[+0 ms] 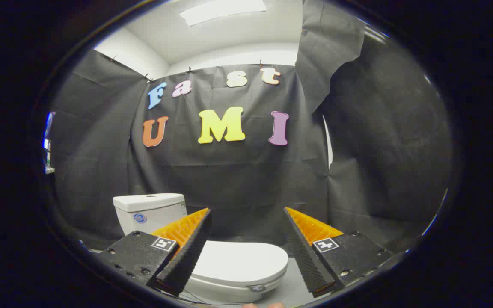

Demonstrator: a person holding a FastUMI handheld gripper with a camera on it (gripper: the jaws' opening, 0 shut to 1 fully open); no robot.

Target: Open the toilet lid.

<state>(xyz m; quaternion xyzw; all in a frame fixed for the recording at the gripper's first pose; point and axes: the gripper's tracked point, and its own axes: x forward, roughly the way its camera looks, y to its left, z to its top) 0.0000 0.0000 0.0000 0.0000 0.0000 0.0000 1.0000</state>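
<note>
Gripper (247, 216) held above the toilet, fingers (186, 252) spread wide apart, grasping nothing. Lid (240, 261) is down, flat on the bowl, lying below and between the two fingers, not touched by either. White tank (150, 211) stands beyond the left finger, against the black cloth wall (238, 184).

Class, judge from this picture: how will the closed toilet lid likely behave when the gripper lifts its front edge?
The toilet lid looks rigid, so it should swing up whole. Its glossy surface may be slippery against the fingers. The open gripper holds nothing; the tank behind would probably stop the lid.
</note>
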